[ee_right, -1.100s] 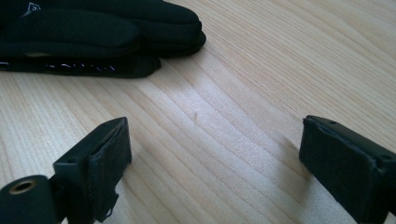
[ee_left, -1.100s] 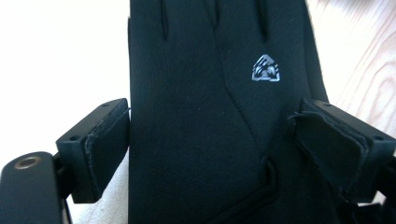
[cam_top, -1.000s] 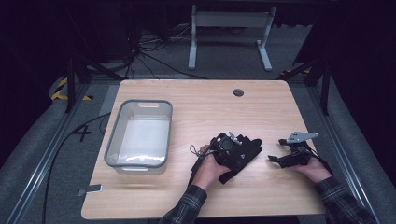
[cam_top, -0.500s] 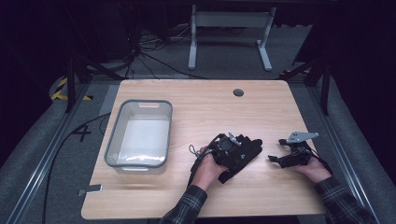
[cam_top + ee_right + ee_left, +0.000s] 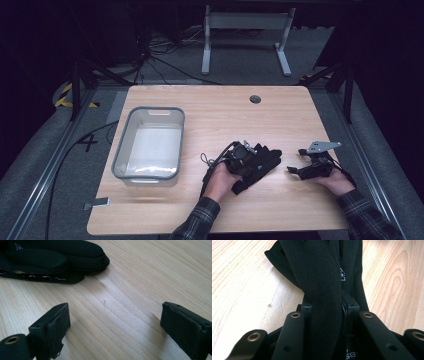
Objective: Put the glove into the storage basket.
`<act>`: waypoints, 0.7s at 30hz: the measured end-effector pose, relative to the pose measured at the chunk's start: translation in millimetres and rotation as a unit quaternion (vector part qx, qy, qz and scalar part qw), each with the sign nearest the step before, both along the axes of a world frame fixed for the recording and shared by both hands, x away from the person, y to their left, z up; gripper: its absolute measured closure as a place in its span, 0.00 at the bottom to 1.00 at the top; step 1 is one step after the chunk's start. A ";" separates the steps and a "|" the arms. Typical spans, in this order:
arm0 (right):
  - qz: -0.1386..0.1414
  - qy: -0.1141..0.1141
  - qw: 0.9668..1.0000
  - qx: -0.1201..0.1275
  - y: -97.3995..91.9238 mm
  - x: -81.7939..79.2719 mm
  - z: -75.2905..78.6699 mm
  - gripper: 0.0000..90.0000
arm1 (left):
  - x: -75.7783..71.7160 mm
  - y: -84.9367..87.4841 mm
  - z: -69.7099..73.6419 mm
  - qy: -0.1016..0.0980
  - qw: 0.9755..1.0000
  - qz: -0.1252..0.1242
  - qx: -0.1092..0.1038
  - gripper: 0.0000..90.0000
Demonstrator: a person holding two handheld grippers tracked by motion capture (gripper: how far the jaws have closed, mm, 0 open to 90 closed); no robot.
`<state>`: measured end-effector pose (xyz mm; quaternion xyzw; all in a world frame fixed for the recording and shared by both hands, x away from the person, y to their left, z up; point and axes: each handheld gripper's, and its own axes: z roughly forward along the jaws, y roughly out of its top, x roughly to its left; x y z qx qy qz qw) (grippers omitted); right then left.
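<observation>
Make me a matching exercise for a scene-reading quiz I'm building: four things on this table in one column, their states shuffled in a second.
Things:
1. left tool
2. right tool
3. clear bin
4. black fabric item

States:
A. jaws apart over bare wood
B. empty, at the table's left
C. jaws just closing, pressed on black cloth
D. lying mid-table, pinched at one end

Pairs: 1-C, 2-A, 3-B, 4-D

your bin [image 5: 150, 145] on the counter's [image 5: 225, 107] left, folded cloth [image 5: 262, 162] right of it, mid-counter, between your two claws
</observation>
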<state>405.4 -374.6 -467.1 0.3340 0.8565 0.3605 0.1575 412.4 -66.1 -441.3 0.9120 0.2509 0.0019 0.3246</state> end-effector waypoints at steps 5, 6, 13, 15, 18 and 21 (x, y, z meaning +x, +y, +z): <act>0.000 0.000 1.000 0.000 0.0 0.1 0.0 0.11 | -2.6 4.4 11.8 0.005 1.000 0.003 -0.007 0.80; 0.000 0.000 1.000 0.000 0.0 0.1 0.0 0.11 | -3.0 5.9 14.0 0.005 1.000 0.004 -0.009 0.80; 0.000 0.000 1.000 0.000 -0.1 0.1 0.0 0.11 | -4.1 16.9 30.3 0.001 1.000 0.015 -0.010 0.80; 0.000 0.000 1.000 0.000 -0.1 0.1 0.0 0.11 | -4.3 21.2 36.5 -0.002 1.000 0.019 -0.014 0.80; 0.001 0.000 1.000 0.000 -0.1 0.1 0.0 0.11 | -4.7 27.8 47.0 -0.011 1.000 0.026 -0.013 0.80; 0.000 0.001 1.000 0.000 0.0 0.1 0.0 0.11 | -4.6 36.0 58.3 -0.019 0.999 0.035 -0.013 0.80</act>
